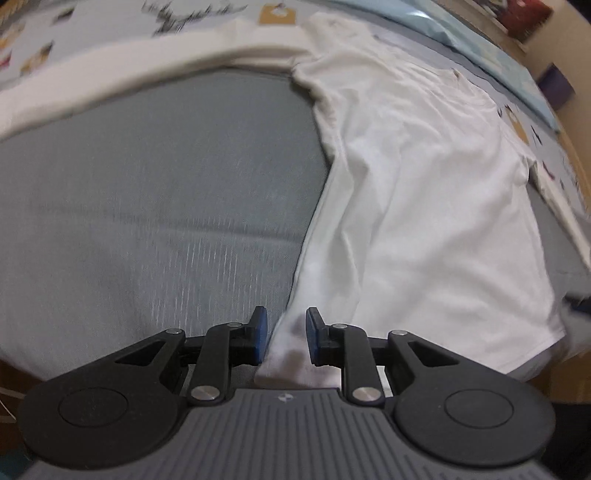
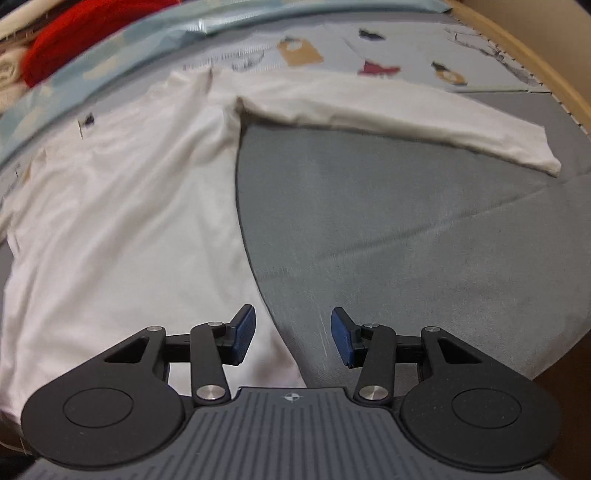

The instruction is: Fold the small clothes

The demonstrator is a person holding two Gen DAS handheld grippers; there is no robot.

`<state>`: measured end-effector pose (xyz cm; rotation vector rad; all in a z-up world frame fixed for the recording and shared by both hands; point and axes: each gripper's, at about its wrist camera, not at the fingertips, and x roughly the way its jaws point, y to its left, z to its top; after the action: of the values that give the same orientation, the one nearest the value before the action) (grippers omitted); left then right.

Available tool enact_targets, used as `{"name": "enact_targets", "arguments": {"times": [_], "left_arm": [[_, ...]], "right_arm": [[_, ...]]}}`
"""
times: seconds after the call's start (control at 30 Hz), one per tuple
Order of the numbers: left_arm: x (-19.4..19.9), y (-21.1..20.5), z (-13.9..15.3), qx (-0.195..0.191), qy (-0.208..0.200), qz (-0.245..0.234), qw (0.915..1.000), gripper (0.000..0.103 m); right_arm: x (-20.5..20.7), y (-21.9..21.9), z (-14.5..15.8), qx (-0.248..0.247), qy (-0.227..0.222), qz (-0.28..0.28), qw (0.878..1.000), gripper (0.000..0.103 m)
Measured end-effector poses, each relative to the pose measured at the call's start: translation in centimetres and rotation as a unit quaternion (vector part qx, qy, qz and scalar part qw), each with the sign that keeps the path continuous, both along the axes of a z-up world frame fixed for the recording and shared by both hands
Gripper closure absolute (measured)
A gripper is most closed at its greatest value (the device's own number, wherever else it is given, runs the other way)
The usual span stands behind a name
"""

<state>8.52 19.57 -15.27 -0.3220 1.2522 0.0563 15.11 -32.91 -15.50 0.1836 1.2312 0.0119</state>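
Shirt (image 1: pixel 424 206) hem corner between left hand-held gripper (image 1: pixel 286 334) pads, grasp unclear, right hand-held gripper (image 2: pixel 293 334) released

The white long-sleeved shirt (image 1: pixel 424 206) is cut off at the right edge of the left wrist view, where its lower hem is only a blur. Above the shirt, the printed pictures on the pale sheet (image 1: pixel 92 33) are smeared and unreadable. In the right wrist view, the red cloth (image 2: pixel 85 33) above the shirt is cut by the top edge.
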Motion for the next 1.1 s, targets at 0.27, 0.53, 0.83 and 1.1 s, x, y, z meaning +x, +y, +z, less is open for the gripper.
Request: {"name": "enact_targets", "arguments": {"times": [0.27, 0.53, 0.83, 1.1], "left_arm": [[0.2, -1.5, -2.0, 0.028, 0.038, -0.040, 0.9981, 0.079], [-2.3, -0.9, 1.4, 0.025, -0.046, -0.023, 0.9984, 0.097], [-3.1, -1.9, 0.0, 0.055, -0.010, -0.048, 0.9972, 0.095], [-2.9, -3.0, -0.6, 0.054, -0.007, -0.070, 0.9961, 0.091]], "right_arm": [[-1.4, 0.8, -3.3, -0.020, 0.083, 0.070, 0.994, 0.063], [-2.6, -2.5, 0.9, 0.043, 0.015, 0.021, 0.999, 0.097], [-3.7, -1.1, -0.7, -0.020, 0.055, 0.078, 0.995, 0.096], [-3.1, -1.8, 0.6, -0.004, 0.010, 0.062, 0.998, 0.095]]}}
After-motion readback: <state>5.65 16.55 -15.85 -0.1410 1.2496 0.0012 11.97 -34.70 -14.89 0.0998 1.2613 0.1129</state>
